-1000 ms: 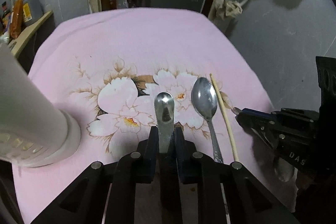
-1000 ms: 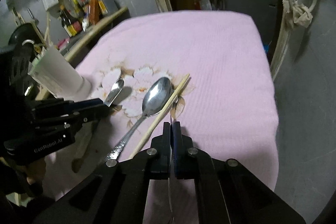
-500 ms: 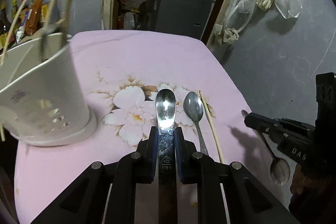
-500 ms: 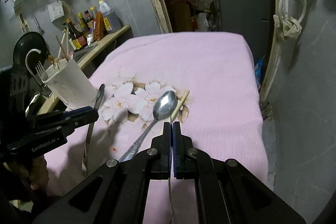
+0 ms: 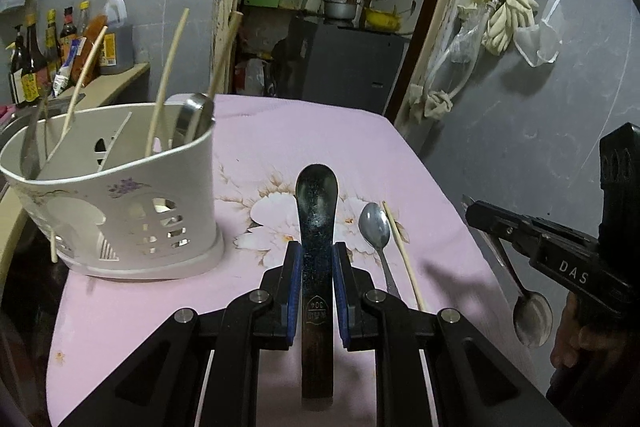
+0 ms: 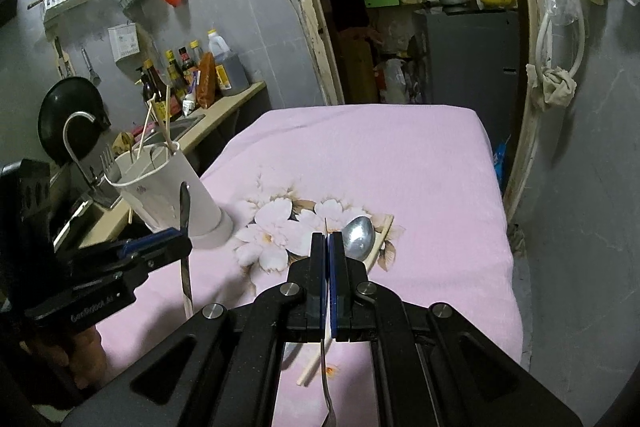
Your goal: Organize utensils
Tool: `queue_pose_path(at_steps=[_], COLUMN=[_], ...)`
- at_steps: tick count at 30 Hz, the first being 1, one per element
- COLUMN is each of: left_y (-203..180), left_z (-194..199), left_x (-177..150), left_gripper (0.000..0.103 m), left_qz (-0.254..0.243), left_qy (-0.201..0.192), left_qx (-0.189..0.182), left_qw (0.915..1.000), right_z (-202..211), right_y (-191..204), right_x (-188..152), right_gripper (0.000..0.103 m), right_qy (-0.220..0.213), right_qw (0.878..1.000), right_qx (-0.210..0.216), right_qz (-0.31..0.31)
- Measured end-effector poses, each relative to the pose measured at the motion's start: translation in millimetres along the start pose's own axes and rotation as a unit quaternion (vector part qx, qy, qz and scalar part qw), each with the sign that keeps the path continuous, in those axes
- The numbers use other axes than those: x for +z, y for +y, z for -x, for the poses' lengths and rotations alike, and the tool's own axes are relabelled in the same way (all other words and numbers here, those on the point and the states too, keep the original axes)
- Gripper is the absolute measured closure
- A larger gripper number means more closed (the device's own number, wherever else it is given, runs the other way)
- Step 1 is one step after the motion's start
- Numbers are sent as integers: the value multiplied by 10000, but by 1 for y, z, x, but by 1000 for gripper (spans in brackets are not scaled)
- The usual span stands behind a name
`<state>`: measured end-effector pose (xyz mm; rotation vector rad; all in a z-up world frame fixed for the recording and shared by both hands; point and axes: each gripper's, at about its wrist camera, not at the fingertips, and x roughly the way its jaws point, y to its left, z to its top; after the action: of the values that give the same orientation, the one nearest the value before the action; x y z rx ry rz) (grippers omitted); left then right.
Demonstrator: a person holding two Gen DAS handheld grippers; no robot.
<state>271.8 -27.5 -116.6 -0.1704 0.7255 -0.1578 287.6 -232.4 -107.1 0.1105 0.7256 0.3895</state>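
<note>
My left gripper (image 5: pixel 316 259) is shut on a dark metal spoon (image 5: pixel 317 203), held upright above the pink floral cloth (image 5: pixel 320 131). It also shows in the right wrist view (image 6: pixel 185 211). My right gripper (image 6: pixel 327 241) is shut on the thin handle of a small spoon (image 5: pixel 530 311), whose bowl hangs down. A white utensil holder (image 5: pixel 120 195) with chopsticks and cutlery stands at the cloth's left, and shows in the right wrist view (image 6: pixel 168 195). A silver spoon (image 5: pixel 375 227) and one chopstick (image 5: pixel 402 255) lie on the cloth.
A counter with sauce bottles (image 6: pixel 192 75) and a sink lies to the left. A grey wall with hanging bags (image 5: pixel 504 19) is on the right. A doorway with a dark cabinet (image 5: pixel 344 67) is beyond the table's far edge.
Both grippers have risen well above the cloth with their spoons. The utensil holder, first seen low from the side, now shows whole to my left.
</note>
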Motion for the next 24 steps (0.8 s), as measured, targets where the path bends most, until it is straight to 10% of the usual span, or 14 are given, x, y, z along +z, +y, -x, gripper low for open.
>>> queue_pose_path(at_steps=[18, 24], left_y=[0, 15], left_z=[40, 13], left_x=[12, 4], left_gripper=[102, 102], left_qz=[-181, 113], left_qy=[-693, 6], left_qx=[-83, -190], left_qw=[9974, 9998], right_z=[18, 8], right_y=[21, 9], right_x=[24, 12], right_gripper=[101, 101], right_qy=[-799, -600], right_qw=[9932, 9935], right_qx=[684, 510], right_qz=[-505, -817])
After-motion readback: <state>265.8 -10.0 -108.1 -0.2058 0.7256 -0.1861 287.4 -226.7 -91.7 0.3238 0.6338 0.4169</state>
